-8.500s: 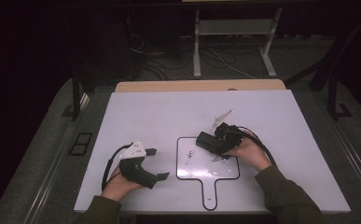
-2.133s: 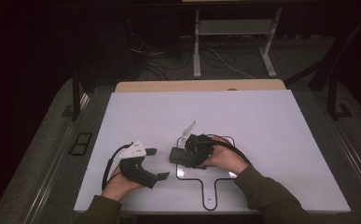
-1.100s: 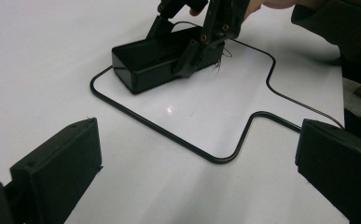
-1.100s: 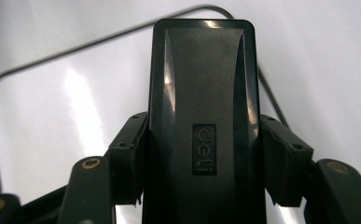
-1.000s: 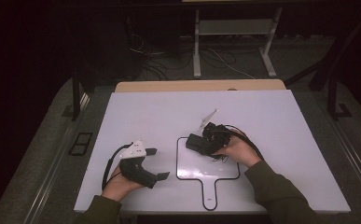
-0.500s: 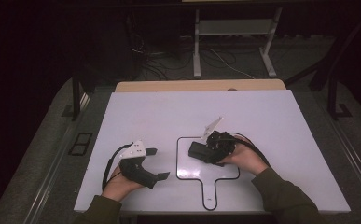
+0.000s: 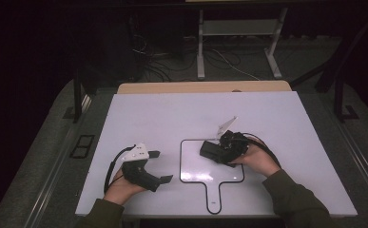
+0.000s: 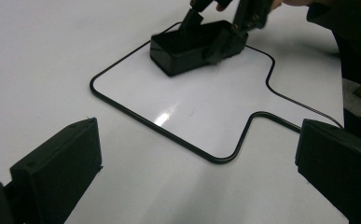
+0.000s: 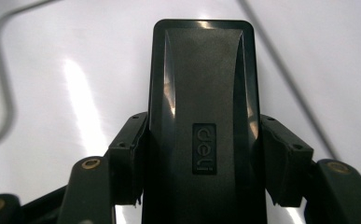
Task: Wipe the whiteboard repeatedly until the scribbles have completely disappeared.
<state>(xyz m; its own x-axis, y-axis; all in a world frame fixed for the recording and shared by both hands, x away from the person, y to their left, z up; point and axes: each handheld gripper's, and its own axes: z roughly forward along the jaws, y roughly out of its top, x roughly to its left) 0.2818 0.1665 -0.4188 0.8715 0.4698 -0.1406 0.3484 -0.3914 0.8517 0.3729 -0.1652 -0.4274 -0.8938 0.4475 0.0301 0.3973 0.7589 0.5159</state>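
1. High view: right gripper sits over the upper part of the small whiteboard, a paddle-shaped board w/ black edge and a handle toward the person. It is clamped on a black eraser; the eraser is mostly hidden by jaws and hand, so its shape is hard to read from here. Left gripper rests on the white table, just left of the board, jaws apart, nothing betw. them. Background dark; cables and a stand barely made out.

2. Left gripper view: own two black jaws rise at bottom corners, wide apart, both cut off by the frame. Betw. them bare table and the whiteboard's edge. Eraser lies flat on the board near its far corner, w/ the right gripper's jaws on its sides. That hand is cut off at top.

3. Right gripper view: eraser in close-up, gripped on both long sides by the pads. Its near end is cut off at bottom. Embossed logo too small and dim to be sure of. Glossy board under it, glare streaks.
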